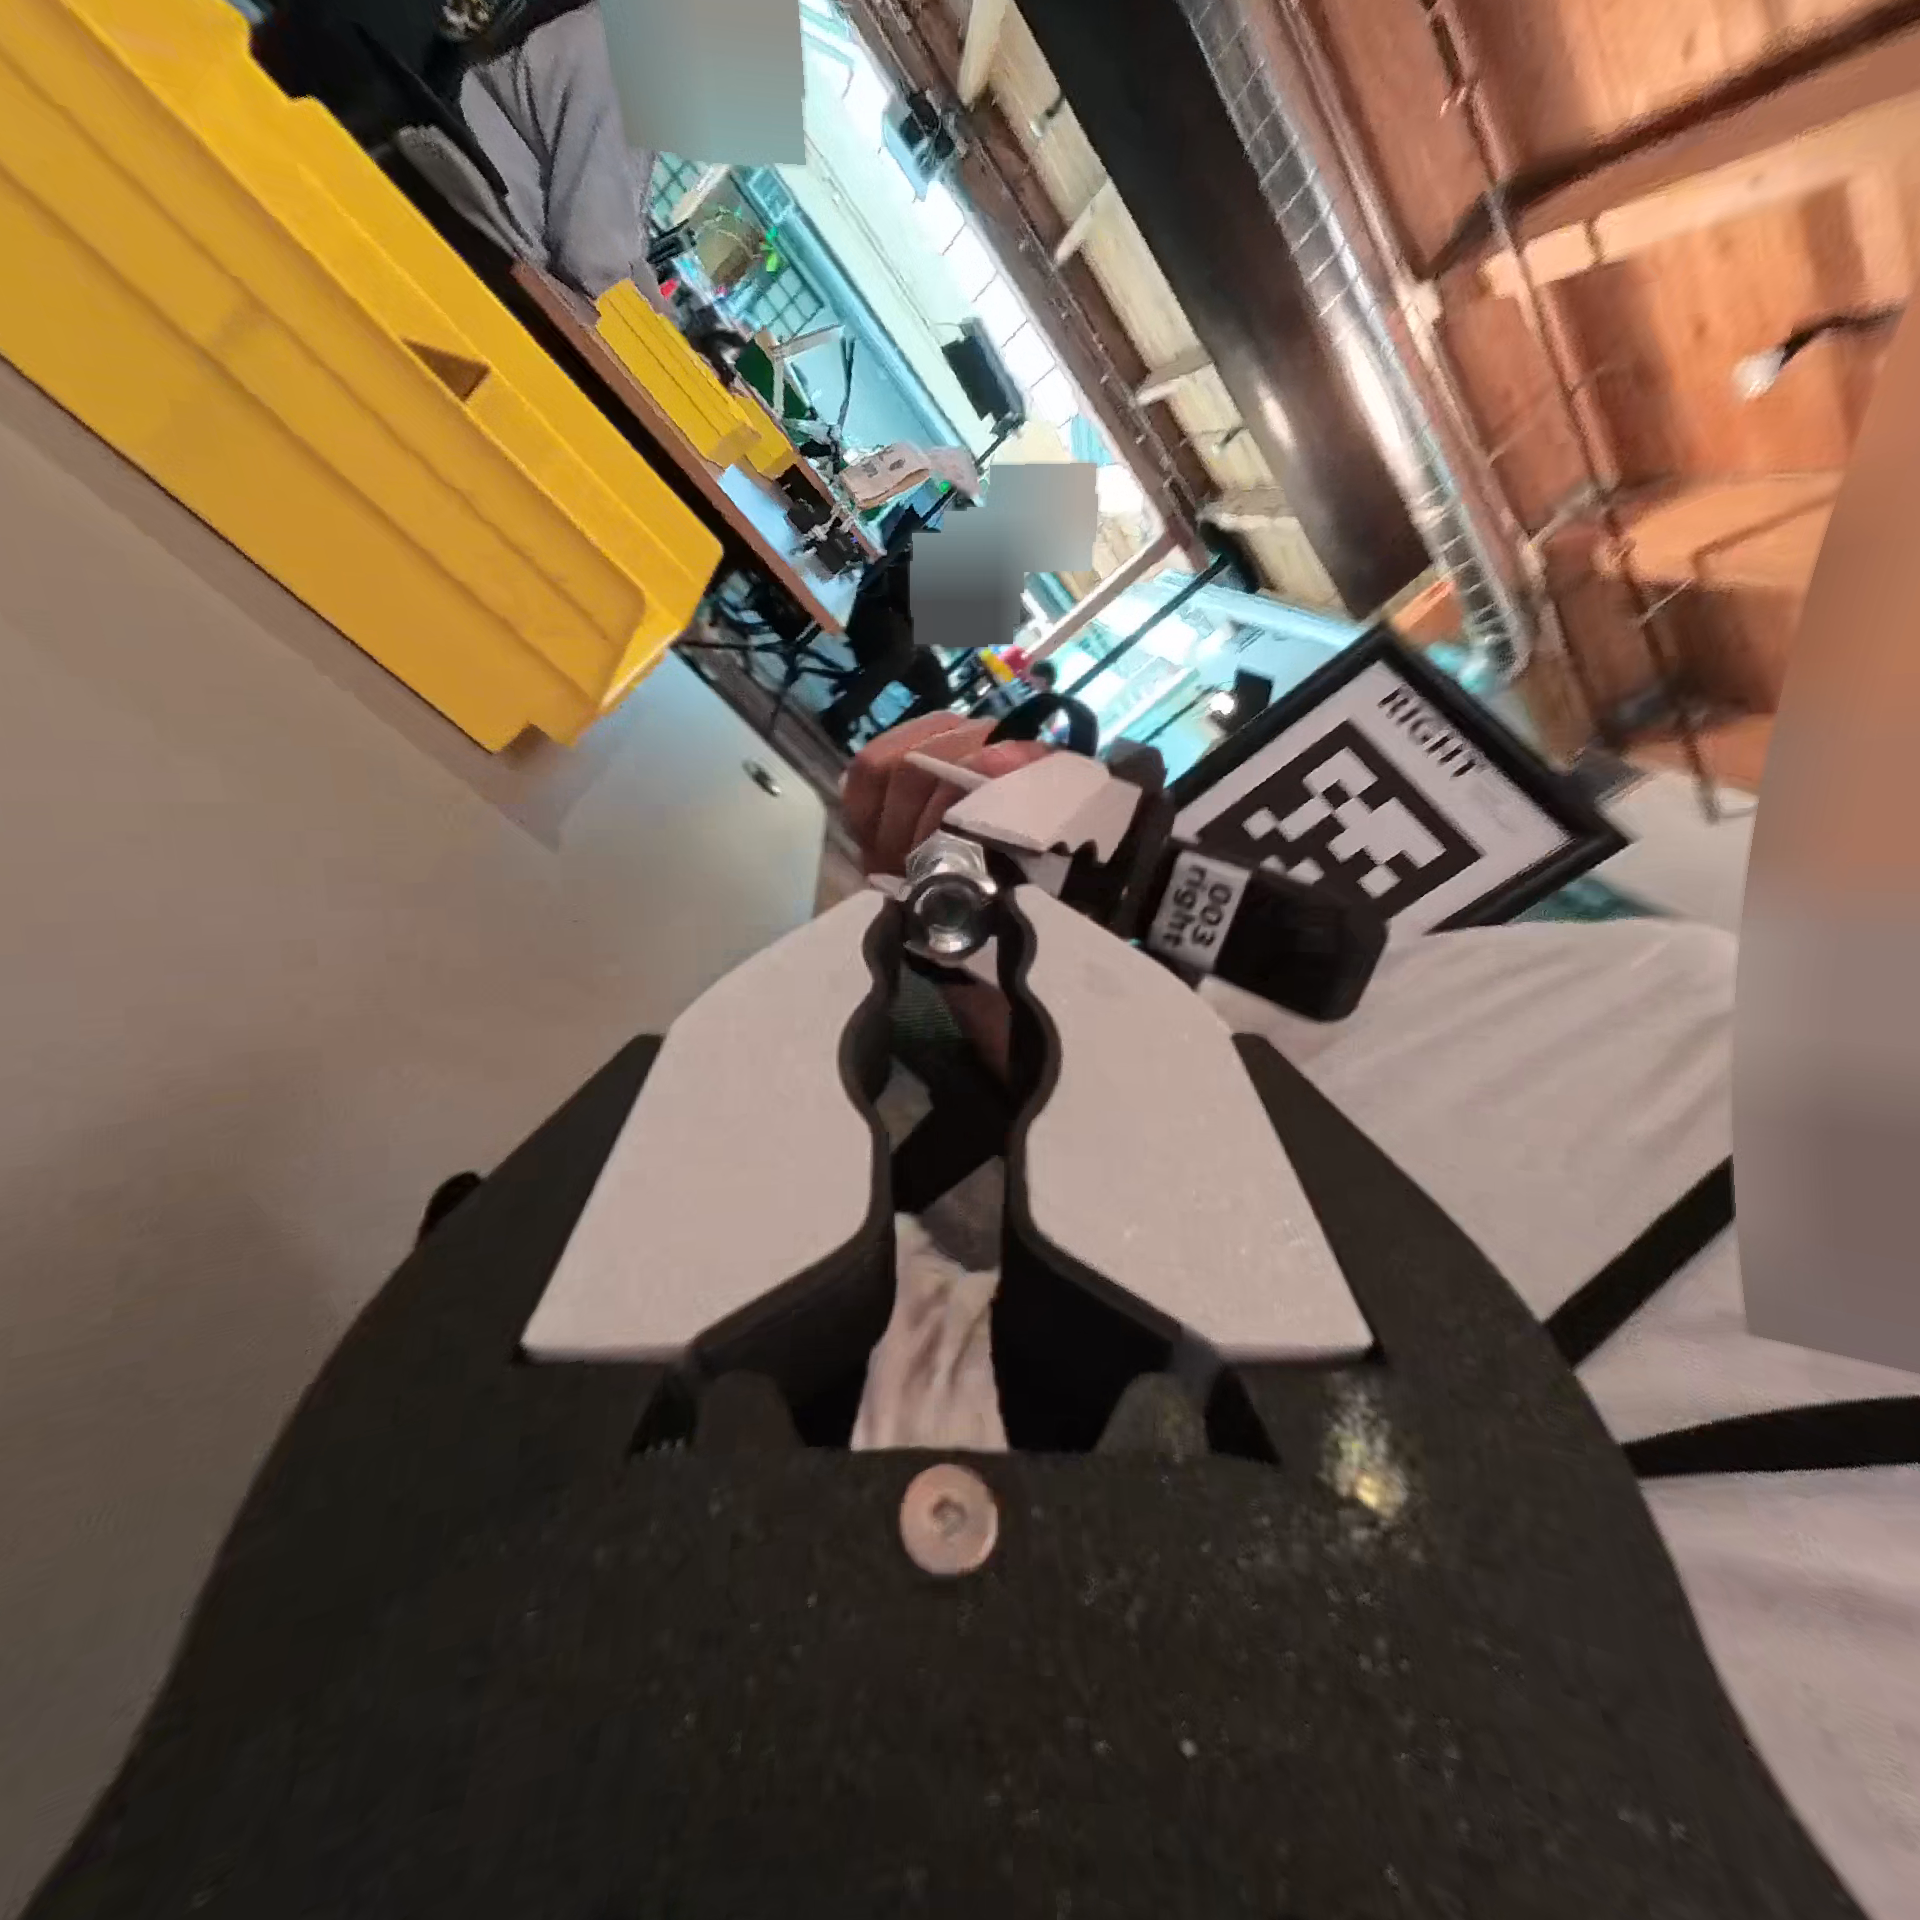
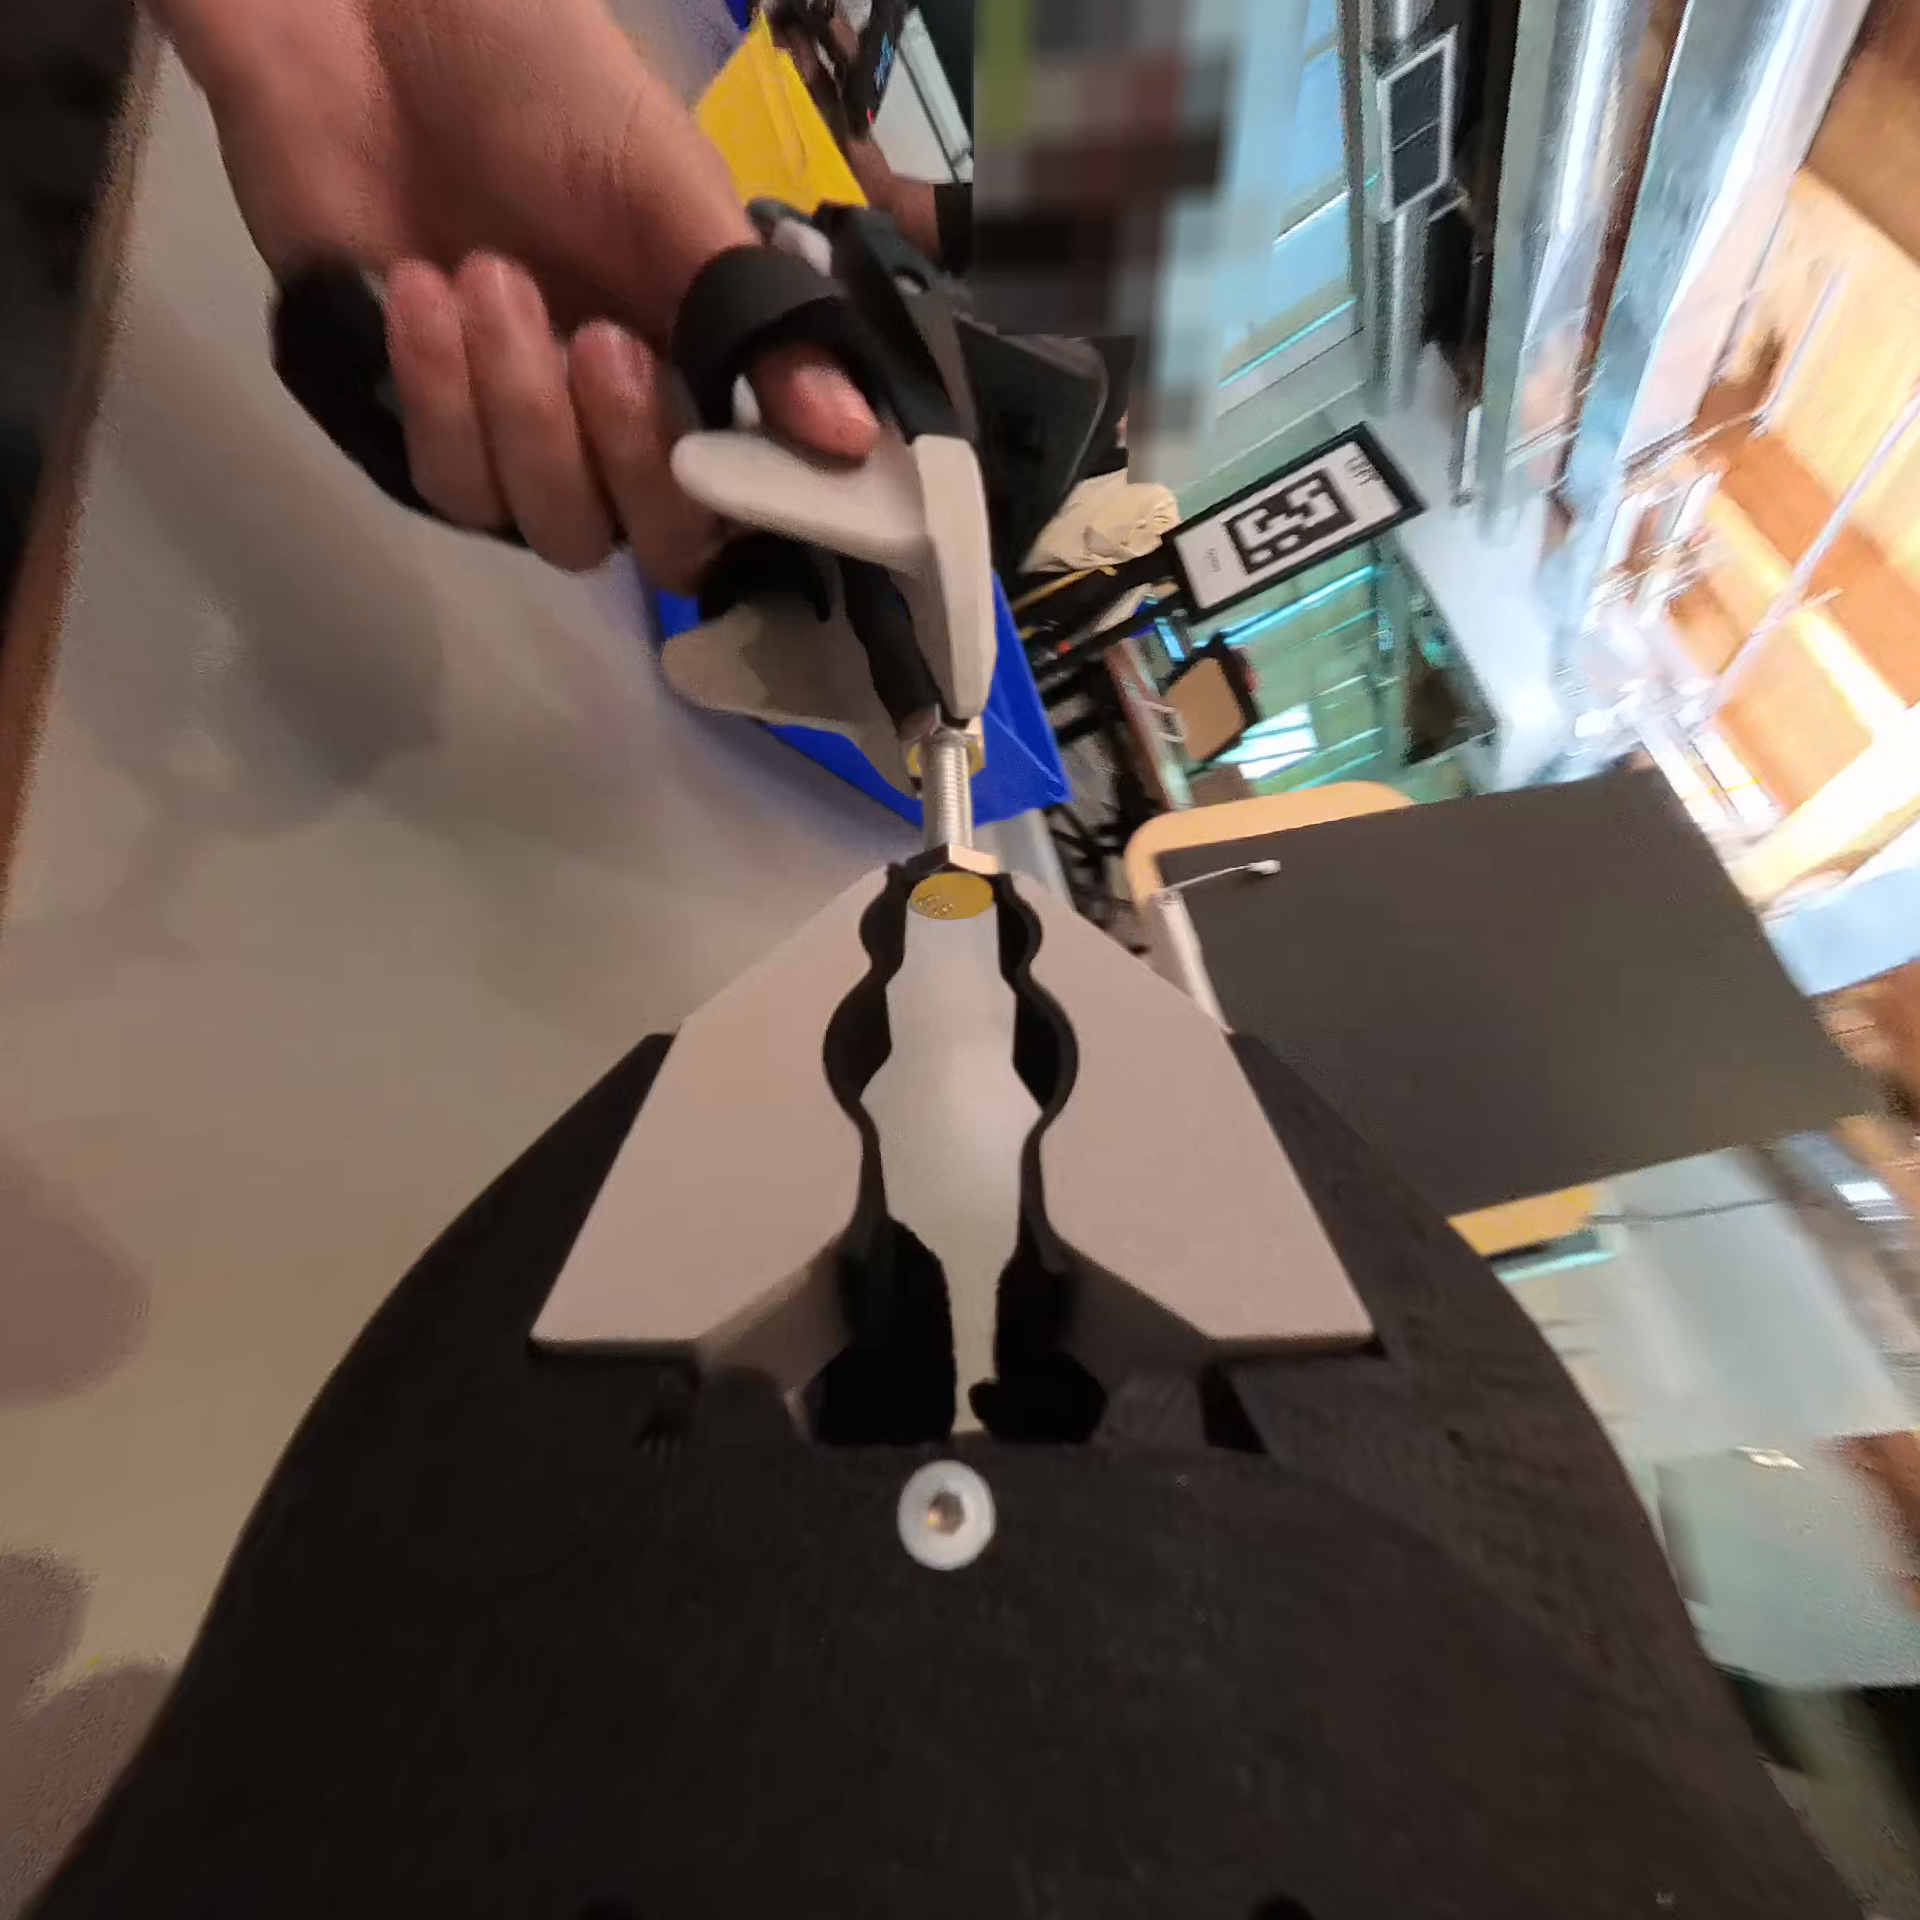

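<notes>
A silver bolt point(image 2: 948, 792) spans between my two grippers in mid-air. My right gripper point(image 2: 948, 891) is shut on the bolt's hex head point(image 2: 948, 896), whose flat face looks yellowish. The threaded shaft runs forward to a nut point(image 2: 940, 750) held at the tips of my left gripper point(image 2: 940, 727), which a hand point(image 2: 499, 343) grips. In the left wrist view my left gripper point(image 1: 943, 920) is shut on the silver nut point(image 1: 940, 916), seen end-on with the bolt's tip in it. Just beyond it, my right gripper point(image 1: 1023, 836) clamps the bolt head point(image 1: 940, 862).
A stack of yellow bins point(image 1: 312, 364) stands on the white table point(image 1: 208, 987) to the left. A blue bin point(image 2: 1023, 717) lies behind the bolt. A black-topped table point(image 2: 1455, 987) is to the right. A black-and-white tag board point(image 1: 1382, 821) sits on the right gripper.
</notes>
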A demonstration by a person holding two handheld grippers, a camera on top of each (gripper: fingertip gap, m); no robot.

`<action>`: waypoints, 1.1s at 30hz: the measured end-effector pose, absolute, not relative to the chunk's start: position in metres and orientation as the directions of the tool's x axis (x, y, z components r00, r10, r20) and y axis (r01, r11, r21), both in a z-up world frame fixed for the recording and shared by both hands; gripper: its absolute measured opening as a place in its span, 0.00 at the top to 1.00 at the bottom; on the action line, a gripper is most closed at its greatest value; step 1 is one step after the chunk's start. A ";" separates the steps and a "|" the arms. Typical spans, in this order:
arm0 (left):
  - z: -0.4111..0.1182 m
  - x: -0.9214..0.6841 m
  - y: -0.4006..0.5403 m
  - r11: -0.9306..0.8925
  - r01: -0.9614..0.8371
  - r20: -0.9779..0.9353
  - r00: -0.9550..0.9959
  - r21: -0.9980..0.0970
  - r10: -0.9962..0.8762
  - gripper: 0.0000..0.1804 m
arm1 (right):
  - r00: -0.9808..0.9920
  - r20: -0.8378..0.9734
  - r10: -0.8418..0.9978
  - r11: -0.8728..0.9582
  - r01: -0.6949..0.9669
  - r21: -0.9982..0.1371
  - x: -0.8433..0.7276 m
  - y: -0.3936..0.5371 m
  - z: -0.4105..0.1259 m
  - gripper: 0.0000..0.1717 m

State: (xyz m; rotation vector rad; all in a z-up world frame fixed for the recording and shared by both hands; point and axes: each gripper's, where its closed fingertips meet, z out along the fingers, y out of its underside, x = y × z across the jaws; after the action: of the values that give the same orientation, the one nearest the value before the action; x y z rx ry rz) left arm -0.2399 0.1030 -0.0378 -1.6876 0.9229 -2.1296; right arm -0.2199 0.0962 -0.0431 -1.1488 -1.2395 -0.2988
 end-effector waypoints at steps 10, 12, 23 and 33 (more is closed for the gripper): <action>-0.073 -0.254 0.115 0.180 -0.331 -0.155 -0.100 -0.927 -0.983 0.65 | 0.508 0.034 0.861 -0.110 0.251 -0.962 -0.224 0.101 -0.087 0.90; -0.084 -0.256 0.111 0.331 -0.360 -0.304 -0.130 -0.872 -0.944 0.65 | 0.452 -0.181 0.874 -0.264 0.127 -0.956 -0.227 0.099 -0.088 0.90; -0.072 -0.254 0.085 0.569 -0.228 -0.544 -0.168 -0.790 -0.822 0.79 | 0.035 -0.705 0.709 -0.700 -0.088 -0.709 -0.237 0.076 -0.073 0.91; -0.074 -0.257 0.074 0.368 -0.273 -0.296 -0.270 -0.889 -0.916 0.90 | 0.053 -0.637 0.769 -0.633 -0.070 -0.771 -0.241 0.072 -0.071 0.90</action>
State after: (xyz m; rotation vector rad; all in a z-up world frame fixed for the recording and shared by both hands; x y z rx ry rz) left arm -0.2565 0.0745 -0.0737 -1.0515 1.7568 -0.9268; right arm -0.2409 0.0723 -0.0707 -1.6868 -0.7070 1.6529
